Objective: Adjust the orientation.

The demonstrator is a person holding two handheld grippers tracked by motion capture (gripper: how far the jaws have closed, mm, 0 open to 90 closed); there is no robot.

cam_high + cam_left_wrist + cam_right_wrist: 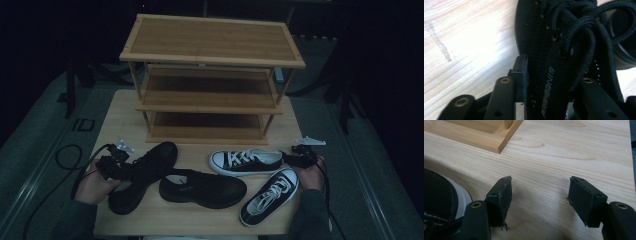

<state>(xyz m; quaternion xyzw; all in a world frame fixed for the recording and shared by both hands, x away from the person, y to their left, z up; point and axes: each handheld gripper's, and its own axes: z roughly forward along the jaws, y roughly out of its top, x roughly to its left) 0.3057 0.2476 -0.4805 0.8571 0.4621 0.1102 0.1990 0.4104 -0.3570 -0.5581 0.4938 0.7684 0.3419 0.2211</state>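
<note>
A black lace-up shoe (145,175) lies slanted at the table's left, and my left gripper (125,167) holds it from the left side. In the left gripper view the shoe (536,37) sits between the jaws of the left gripper (554,72). The left pad (521,72) presses on its side, and the right jaw is partly hidden by the laces. My right gripper (292,160) rests at the table's right, by the heel of a black-and-white sneaker (246,161). In the right gripper view this gripper (540,197) stands open over bare wood, with the sneaker's heel (446,197) at its left.
A second black shoe (202,188) lies mid-table, and another black-and-white sneaker (270,196) lies near the front right. A three-tier wooden shoe rack (210,80) stands at the back of the table (120,115). Its base (474,137) is ahead of the right gripper. Cables trail off both sides.
</note>
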